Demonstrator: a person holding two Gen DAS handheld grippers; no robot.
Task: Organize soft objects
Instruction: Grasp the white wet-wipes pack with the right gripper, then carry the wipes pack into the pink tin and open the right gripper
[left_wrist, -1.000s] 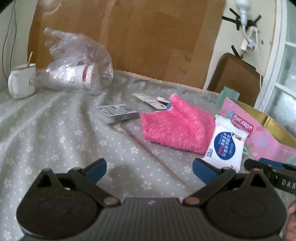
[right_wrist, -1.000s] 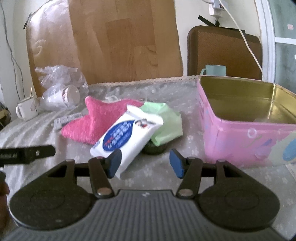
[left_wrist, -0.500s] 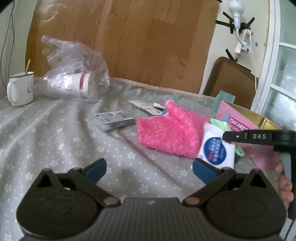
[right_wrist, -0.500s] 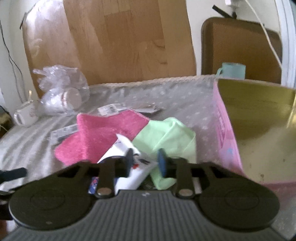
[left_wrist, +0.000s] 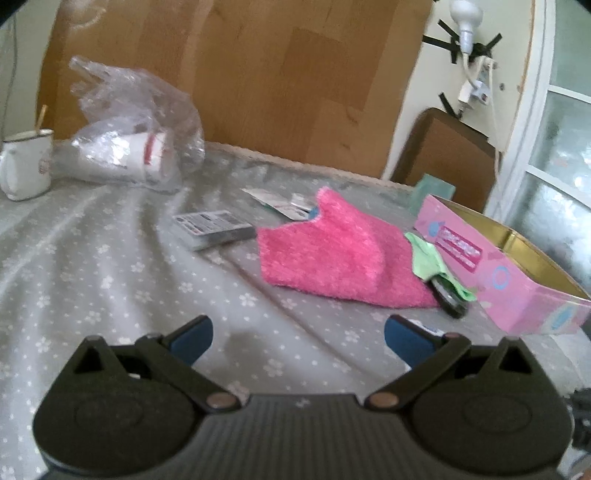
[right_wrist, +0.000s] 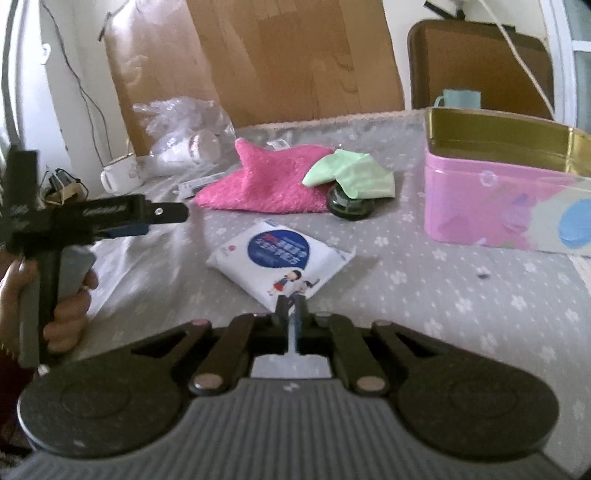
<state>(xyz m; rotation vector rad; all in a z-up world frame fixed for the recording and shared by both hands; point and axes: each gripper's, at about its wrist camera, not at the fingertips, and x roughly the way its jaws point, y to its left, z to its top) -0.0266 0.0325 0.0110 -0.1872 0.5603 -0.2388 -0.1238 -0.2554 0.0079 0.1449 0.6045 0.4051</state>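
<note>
Item: wipes pack (right_wrist: 282, 264), pinched at one corner by our right tool (right_wrist: 290, 308). Left tool (left_wrist: 297, 332) wide, empty. We lift gently, carrying it level into the pink tin (right_wrist: 495, 206).

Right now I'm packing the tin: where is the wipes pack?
In the right wrist view the wipes pack is pinched at its corner by the right gripper, left of the pink tin, nearer than the pink towel.

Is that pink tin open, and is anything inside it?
Open: the pink tin has no lid, and its gold inner walls show. Its floor is hidden, so its contents cannot be told.
</note>
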